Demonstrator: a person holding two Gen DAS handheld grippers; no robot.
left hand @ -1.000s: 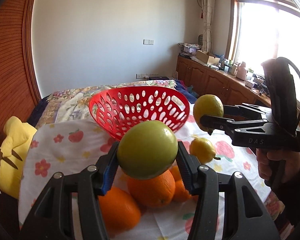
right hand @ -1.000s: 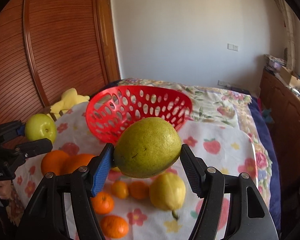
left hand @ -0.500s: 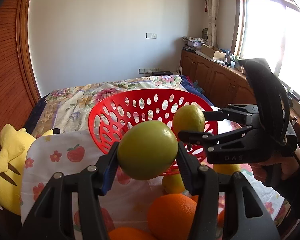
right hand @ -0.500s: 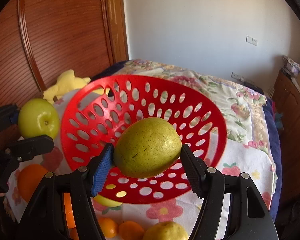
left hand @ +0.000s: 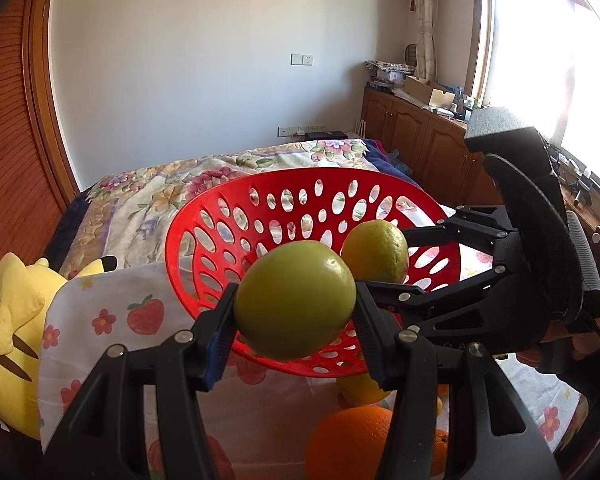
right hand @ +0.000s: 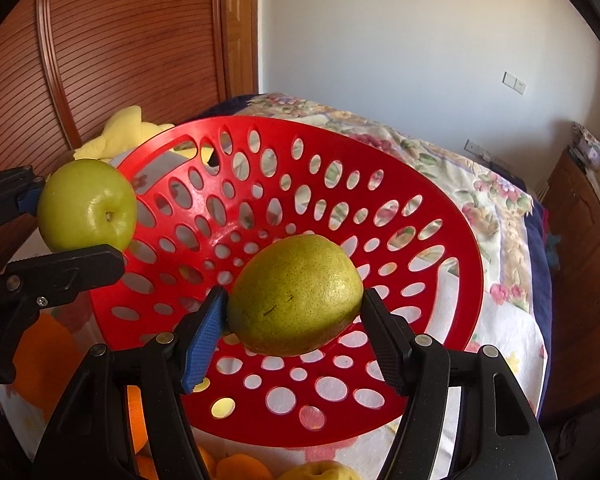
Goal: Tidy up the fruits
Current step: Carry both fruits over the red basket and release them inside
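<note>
Both fruits hang over the red perforated basket (right hand: 440, 240), which sits tilted on the flowered cloth over the bed (left hand: 140, 200), its open bowl facing the cameras. The right claw (right hand: 294, 320) is clenched on a speckled yellow-green pear (right hand: 296, 296), its pads pressing the two ends so the pear's long axis runs across the claw, side to side. In the right wrist view the pear lies in front of the basket's middle, so from that claw the bowl lies straight ahead and below; a release there looks likely to drop the pear inside. The left claw (left hand: 294, 312) is clenched on a green apple (left hand: 296, 300), held by its flanks. From the right wrist view the apple (right hand: 86, 204) shows stem dimple forward and sits at the basket's left rim, just at the edge rather than over the centre. The right claw therefore looks nearer the drop point; the left would need to travel rightward and forward. Loose oranges (left hand: 348, 440) lie on the cloth below both claws, outside the basket.
</note>
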